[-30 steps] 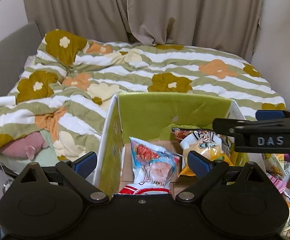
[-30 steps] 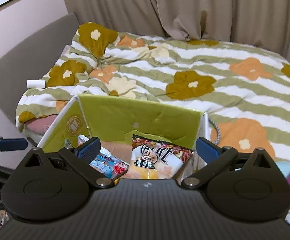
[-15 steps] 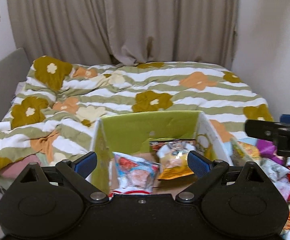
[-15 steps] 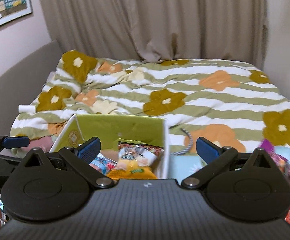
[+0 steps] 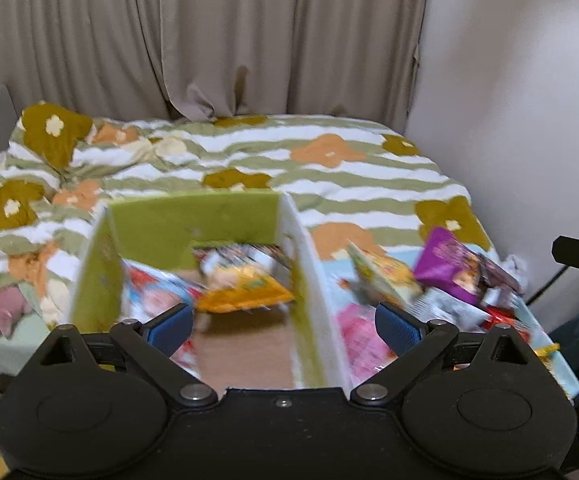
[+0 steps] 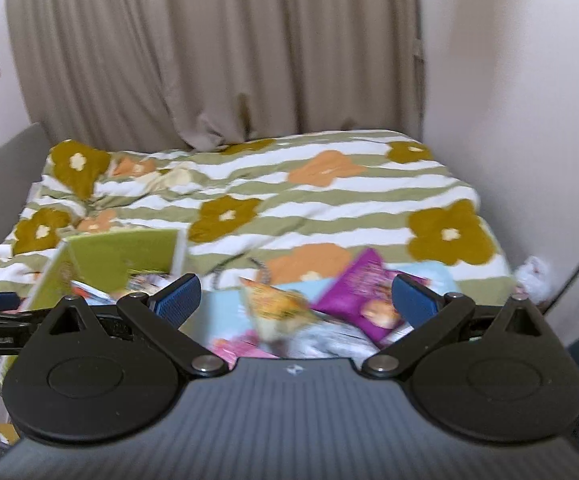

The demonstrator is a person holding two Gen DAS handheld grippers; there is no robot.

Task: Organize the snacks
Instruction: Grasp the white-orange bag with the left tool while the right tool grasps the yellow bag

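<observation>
A green cardboard box (image 5: 193, 224) stands on the bed and holds an orange snack bag (image 5: 245, 292) and a red and white bag (image 5: 149, 296). To its right lies a pile of loose snacks, with a purple bag (image 5: 449, 268) and a yellow bag (image 5: 381, 272). My left gripper (image 5: 285, 326) is open and empty above the box's near right wall. My right gripper (image 6: 295, 298) is open and empty above the pile, where the purple bag (image 6: 365, 288) and yellow bag (image 6: 277, 304) show. The box (image 6: 117, 256) is to its left.
The bed has a striped floral duvet (image 6: 289, 200). Beige curtains (image 5: 209, 40) hang behind it. A white wall (image 5: 509, 100) runs along the right. A light blue tray or mat (image 5: 541, 344) lies under the snack pile.
Both grippers have pulled back and swung right. The box has shifted left in both views and the loose snack pile has come into view. Both grippers stay open.
</observation>
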